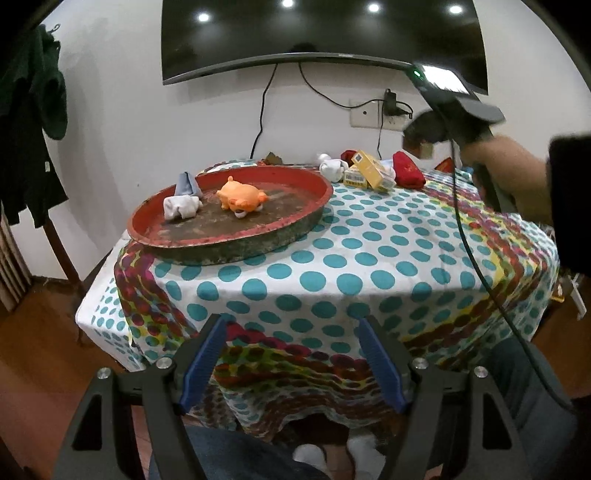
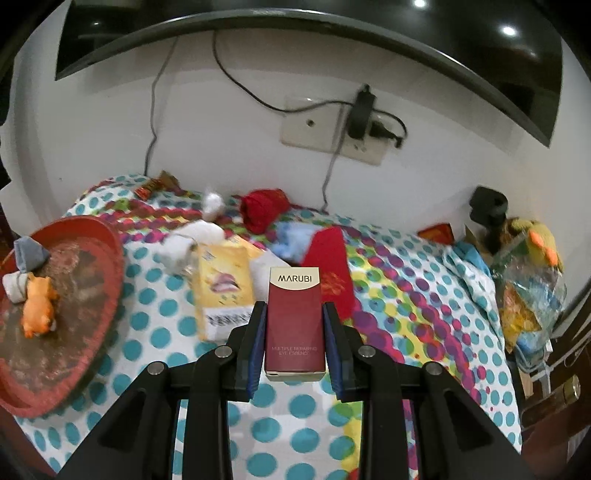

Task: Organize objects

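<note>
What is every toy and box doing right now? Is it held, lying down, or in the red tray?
Marubi box: held upright in the shut right gripper.
Left gripper: open, empty.
Orange toy: lying in the red tray.
White sock roll: in the tray.
Yellow box: lying on the tablecloth.
TV: off.
</note>
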Demonstrator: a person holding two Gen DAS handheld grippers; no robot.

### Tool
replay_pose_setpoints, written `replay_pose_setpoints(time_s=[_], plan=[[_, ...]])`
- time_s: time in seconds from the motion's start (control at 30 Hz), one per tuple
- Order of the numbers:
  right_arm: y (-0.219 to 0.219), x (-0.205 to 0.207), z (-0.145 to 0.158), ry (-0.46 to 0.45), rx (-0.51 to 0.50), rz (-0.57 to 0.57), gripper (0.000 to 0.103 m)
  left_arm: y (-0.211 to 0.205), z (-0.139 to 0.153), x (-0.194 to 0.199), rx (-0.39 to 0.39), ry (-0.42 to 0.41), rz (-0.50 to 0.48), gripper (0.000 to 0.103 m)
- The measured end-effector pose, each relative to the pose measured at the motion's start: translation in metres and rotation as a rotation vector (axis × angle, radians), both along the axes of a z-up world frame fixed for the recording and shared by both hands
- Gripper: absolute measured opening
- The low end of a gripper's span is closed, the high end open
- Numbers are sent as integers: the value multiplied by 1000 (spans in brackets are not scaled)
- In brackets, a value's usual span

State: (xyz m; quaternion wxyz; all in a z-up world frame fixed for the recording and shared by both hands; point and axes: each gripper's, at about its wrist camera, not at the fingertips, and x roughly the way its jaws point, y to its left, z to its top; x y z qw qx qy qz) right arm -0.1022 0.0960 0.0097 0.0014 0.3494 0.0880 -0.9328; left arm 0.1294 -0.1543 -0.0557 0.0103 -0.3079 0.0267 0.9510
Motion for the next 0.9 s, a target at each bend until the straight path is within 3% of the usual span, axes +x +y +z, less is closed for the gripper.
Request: replay_pose_setpoints(time_s=[0.5,0.9], plan=[[-52,-21,4,8,54,55,27,-8,-12,-6,39,-45,1,76],[-129,-22,5,19,90,167,27,-17,-11,-7,77,-44,24,76]])
